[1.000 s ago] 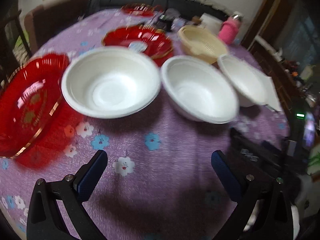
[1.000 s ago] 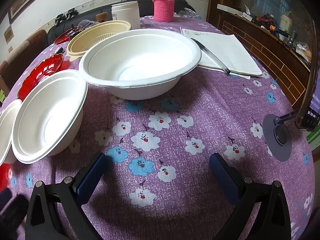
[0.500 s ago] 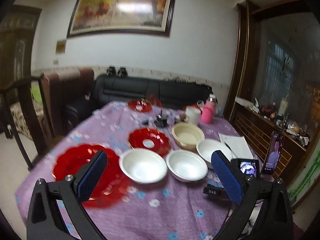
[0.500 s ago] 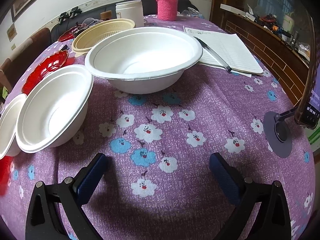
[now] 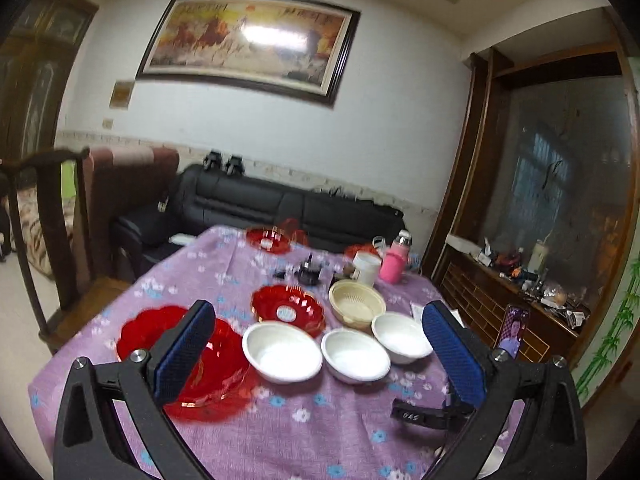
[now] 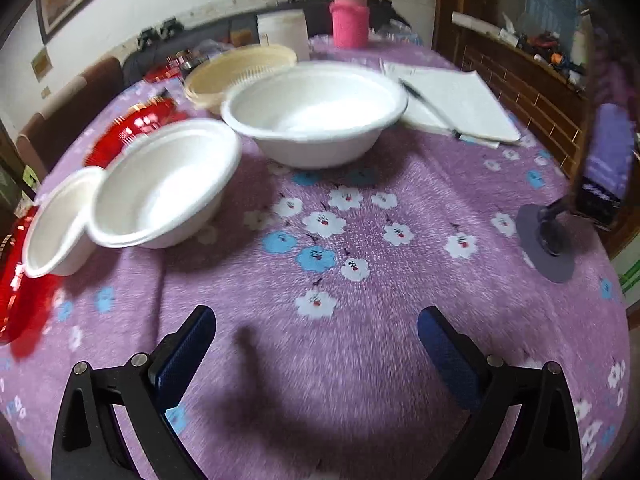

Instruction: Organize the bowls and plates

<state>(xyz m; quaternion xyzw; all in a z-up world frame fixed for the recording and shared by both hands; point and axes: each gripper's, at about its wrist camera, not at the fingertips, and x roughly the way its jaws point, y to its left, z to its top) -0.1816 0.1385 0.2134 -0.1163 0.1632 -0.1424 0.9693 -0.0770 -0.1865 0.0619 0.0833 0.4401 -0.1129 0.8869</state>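
Note:
Three white bowls stand in a row on the purple flowered tablecloth: left bowl (image 5: 282, 351), middle bowl (image 5: 355, 355), right bowl (image 5: 401, 337). The right wrist view shows them closer: the right bowl (image 6: 316, 112), the middle bowl (image 6: 164, 184), the left bowl (image 6: 60, 220). A large red plate (image 5: 224, 364) lies at the left, a smaller red plate (image 5: 287, 312) behind the bowls. My left gripper (image 5: 316, 348) is open and empty, held high and well back from the table. My right gripper (image 6: 316, 344) is open and empty, low over the cloth in front of the bowls.
A beige colander bowl (image 5: 356, 308), a white cup (image 5: 366, 268), a pink bottle (image 5: 394, 264) and another red plate (image 5: 267, 239) stand farther back. A notebook with a pen (image 6: 452, 104) lies right. A phone on a stand (image 6: 560, 232) is at the right edge. A wooden chair (image 5: 48, 248) stands left.
My left gripper has risen and pulled far back from the bowls, now viewing the whole table and room. My right gripper has drawn back slightly. Both stay open.

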